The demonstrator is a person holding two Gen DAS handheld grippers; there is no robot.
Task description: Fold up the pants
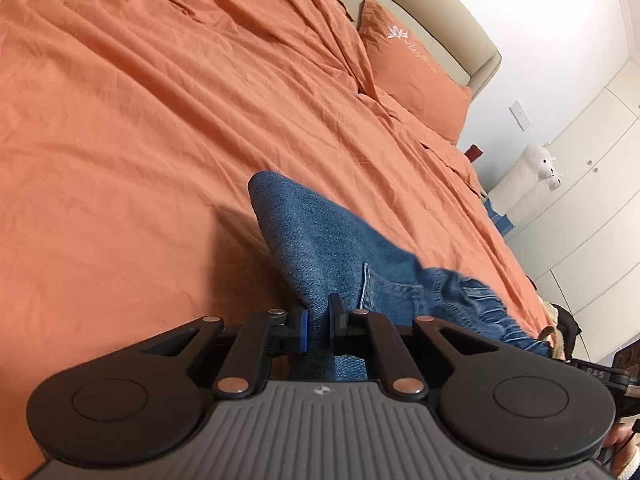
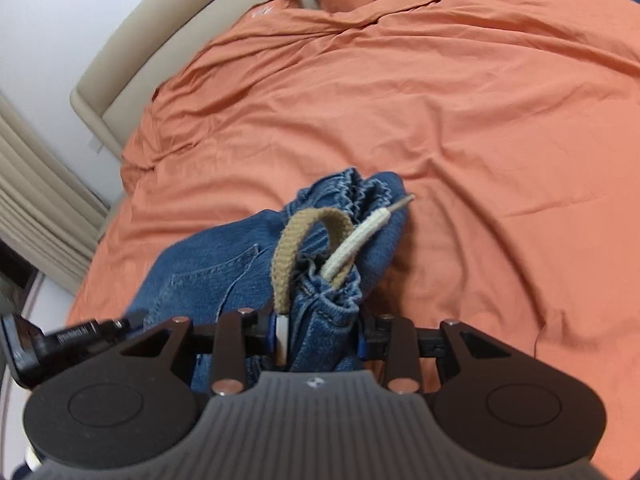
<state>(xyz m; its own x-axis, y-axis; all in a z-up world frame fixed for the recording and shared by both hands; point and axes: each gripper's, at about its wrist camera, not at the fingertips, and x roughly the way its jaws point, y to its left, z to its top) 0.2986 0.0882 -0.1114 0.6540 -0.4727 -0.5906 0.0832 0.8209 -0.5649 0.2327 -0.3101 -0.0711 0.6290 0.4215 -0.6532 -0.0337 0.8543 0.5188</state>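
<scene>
Blue denim pants (image 1: 320,248) hang lifted above an orange bed. In the left wrist view my left gripper (image 1: 318,328) is shut on a thin fold of the denim, which rises ahead of it to a rounded corner. The gathered waistband (image 1: 476,300) trails off to the right. In the right wrist view my right gripper (image 2: 320,340) is shut on the bunched elastic waistband (image 2: 328,304) of the pants (image 2: 208,276). A tan drawstring (image 2: 296,240) loops up from the bunch, and a white drawstring (image 2: 360,240) with a metal tip sticks out beside it.
The orange sheet (image 1: 160,120) covers the whole bed, with orange pillows (image 1: 412,64) against a beige headboard (image 2: 132,68). White wardrobe doors (image 1: 592,200) and a white plush toy (image 1: 528,180) stand past the bed's edge. Beige curtains (image 2: 36,184) hang at the left.
</scene>
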